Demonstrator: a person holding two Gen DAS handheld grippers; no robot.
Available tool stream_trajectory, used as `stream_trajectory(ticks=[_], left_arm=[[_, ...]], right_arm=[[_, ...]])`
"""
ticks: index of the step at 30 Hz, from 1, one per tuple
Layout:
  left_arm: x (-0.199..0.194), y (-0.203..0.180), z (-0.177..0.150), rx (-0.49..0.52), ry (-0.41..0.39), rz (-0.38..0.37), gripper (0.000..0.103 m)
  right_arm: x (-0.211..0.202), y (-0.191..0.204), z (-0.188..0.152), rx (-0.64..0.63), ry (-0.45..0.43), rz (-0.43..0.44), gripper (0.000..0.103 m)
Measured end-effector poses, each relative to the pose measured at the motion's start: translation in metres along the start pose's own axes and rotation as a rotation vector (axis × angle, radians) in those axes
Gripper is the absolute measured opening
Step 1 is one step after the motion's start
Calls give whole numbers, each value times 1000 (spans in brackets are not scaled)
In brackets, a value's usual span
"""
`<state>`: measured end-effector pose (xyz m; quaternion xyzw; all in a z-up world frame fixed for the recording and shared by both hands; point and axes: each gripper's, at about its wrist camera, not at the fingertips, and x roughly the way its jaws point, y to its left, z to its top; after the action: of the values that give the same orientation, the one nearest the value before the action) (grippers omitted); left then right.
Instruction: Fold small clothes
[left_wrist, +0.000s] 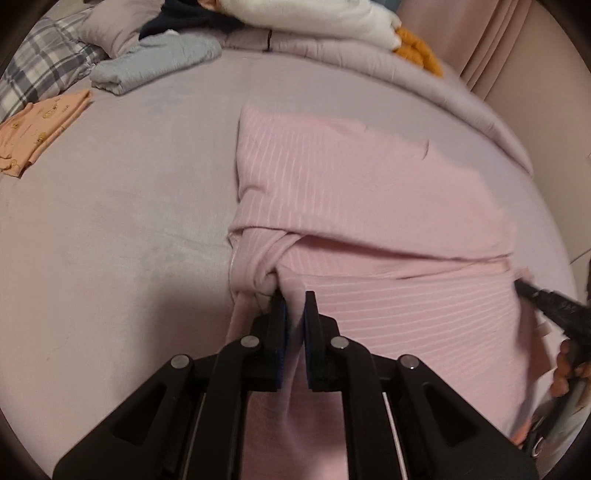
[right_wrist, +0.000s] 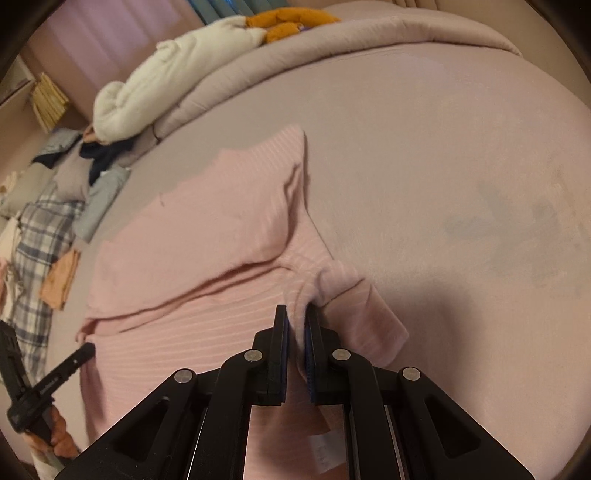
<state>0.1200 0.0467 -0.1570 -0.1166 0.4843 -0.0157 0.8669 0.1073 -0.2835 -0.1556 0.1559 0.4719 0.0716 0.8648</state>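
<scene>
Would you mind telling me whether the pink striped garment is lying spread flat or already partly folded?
Partly folded: the pink striped garment has one layer lying doubled over another, with a fold edge crossing it, and each claw pinches a bunched corner.

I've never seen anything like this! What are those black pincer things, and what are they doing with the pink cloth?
They are grippers, tongs with two fingers, and a person holds one in each hand. Each carries a camera looking along its fingers, so you get two pictures. The left gripper and the right gripper are each shut on a bunch of the pink striped top, partly folded on the bed. Further back lie a folded orange garment and a folded grey one.
</scene>
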Motion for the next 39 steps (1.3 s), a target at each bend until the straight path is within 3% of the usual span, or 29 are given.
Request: stream_trajectory(ticks=[5, 9, 11, 13, 17, 19, 22, 27, 35, 39], left_arm=[[0, -3, -2, 29, -15, 33, 11], [-6, 0, -4, 11, -13, 14, 11], [-13, 1, -7, 4, -15, -12, 21], [-22, -1, -16, 8, -23, -30, 38], [-37, 1, -33, 11, -14, -22, 41], [-45, 2, -42, -1, -14, -18, 45], [-54, 7, -59, -20, -2, -35, 51], [-56, 15, -79, -47, 43, -14, 51], [-56, 12, -88, -82, 71, -76, 49], [-55, 6, -93, -65, 71, -69, 49]], right_arm=[[-3, 0, -3, -25, 0, -17, 9], [-6, -4, -2, -28, -1, -15, 9], [-5, -2, 0, -29, 2, -19, 9], [-8, 1, -2, -35, 3, -35, 15], [-21, 5, -8, -67, -9, -78, 28], [-31, 5, -15, -77, -20, -87, 45], [-42, 0, -27, -81, -25, -88, 50], [-48, -9, -50, -90, 18, -90, 50], [-47, -14, -64, -107, 28, -104, 50], [-57, -27, -67, -59, 5, -100, 50]])
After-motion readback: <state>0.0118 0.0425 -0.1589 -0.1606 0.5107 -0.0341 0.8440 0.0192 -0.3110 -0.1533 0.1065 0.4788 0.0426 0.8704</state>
